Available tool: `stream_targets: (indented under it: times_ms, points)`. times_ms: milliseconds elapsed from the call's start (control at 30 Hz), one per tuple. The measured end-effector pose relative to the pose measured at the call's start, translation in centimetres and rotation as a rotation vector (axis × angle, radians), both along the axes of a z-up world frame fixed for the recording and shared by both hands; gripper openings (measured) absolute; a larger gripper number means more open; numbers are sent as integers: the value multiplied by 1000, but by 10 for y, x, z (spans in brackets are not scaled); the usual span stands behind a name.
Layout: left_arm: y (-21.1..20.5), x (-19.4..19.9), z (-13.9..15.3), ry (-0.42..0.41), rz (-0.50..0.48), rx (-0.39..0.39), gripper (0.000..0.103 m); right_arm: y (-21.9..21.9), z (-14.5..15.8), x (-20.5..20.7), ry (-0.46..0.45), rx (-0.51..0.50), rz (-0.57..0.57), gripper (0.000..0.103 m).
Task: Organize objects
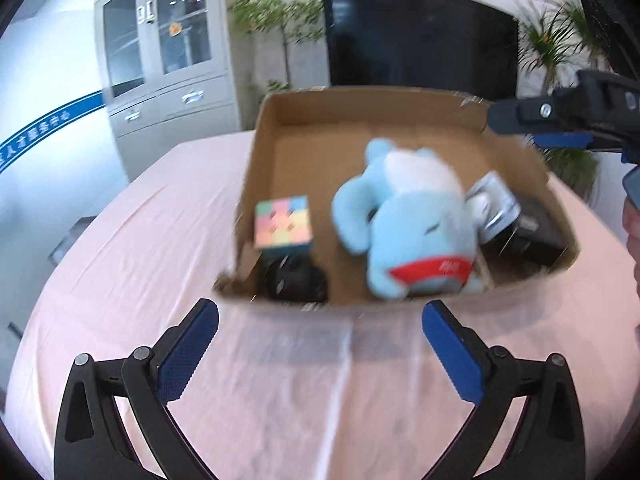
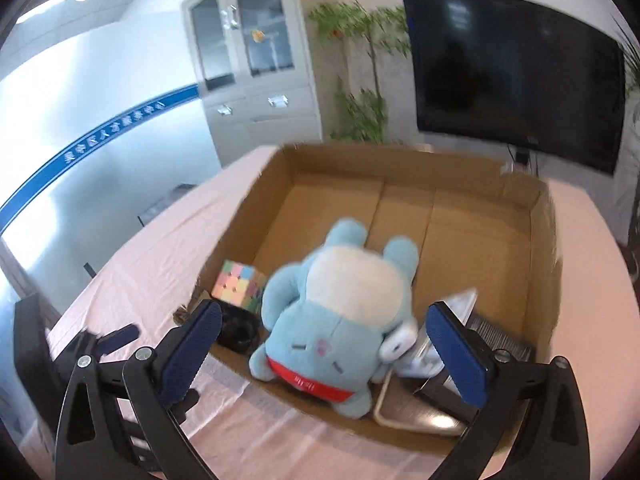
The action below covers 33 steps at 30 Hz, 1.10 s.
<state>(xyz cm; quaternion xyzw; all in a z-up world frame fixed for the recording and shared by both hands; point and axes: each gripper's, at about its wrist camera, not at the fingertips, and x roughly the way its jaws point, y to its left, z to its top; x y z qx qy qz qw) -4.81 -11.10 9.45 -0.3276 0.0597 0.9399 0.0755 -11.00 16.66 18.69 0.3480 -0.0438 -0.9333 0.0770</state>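
Observation:
An open cardboard box (image 1: 360,94) (image 2: 400,152) stands on the pink tablecloth. In it lie a light blue plush toy (image 1: 420,220) (image 2: 352,292) on its back, a pastel puzzle cube (image 1: 284,222) (image 2: 240,286), a round black object (image 1: 292,280) (image 2: 240,330) and a silver item (image 1: 496,204) (image 2: 460,308). My left gripper (image 1: 320,344) is open over the cloth just before the box's near wall, holding nothing. My right gripper (image 2: 324,344) is open above the plush's head, its pads apart from the toy.
The pink cloth (image 1: 160,260) spreads left of and before the box. A black case (image 1: 536,232) and a beige frame (image 2: 416,416) fill the box's right side. A grey cabinet (image 1: 168,60), plants (image 1: 280,20) and a dark screen (image 1: 420,36) stand behind.

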Motion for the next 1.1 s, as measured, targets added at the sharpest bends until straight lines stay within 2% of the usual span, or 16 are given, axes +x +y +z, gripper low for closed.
stream_targets:
  times_ms: [67, 167, 267, 367, 533, 667, 867, 1033, 1100]
  points:
    - [-4, 5, -8, -35, 33, -5, 102, -8, -26, -4, -110, 22, -42, 103]
    - [-10, 8, -22, -126, 35, 74, 102, -11, -55, 10, -192, 33, -77, 103]
    - [-12, 11, -37, -168, 38, 100, 102, -3, -75, 38, -196, 29, -163, 103]
    - [-9, 19, -51, -172, 71, 63, 102, 12, -89, 70, -189, 14, -264, 103]
    - [7, 30, -73, -214, 28, 44, 102, 27, -119, 112, -183, 2, -366, 103]
    - [12, 34, -88, -237, 57, 31, 102, 25, -138, 132, -215, 6, -370, 103]
    - [23, 40, -112, -292, 29, -16, 102, 18, -176, 148, -284, 33, -377, 103]
    - [15, 47, -115, -264, 54, 41, 102, 9, -186, 154, -284, 85, -398, 103]
    - [16, 48, -115, -264, 53, 37, 102, 2, -188, 156, -270, 130, -408, 103]
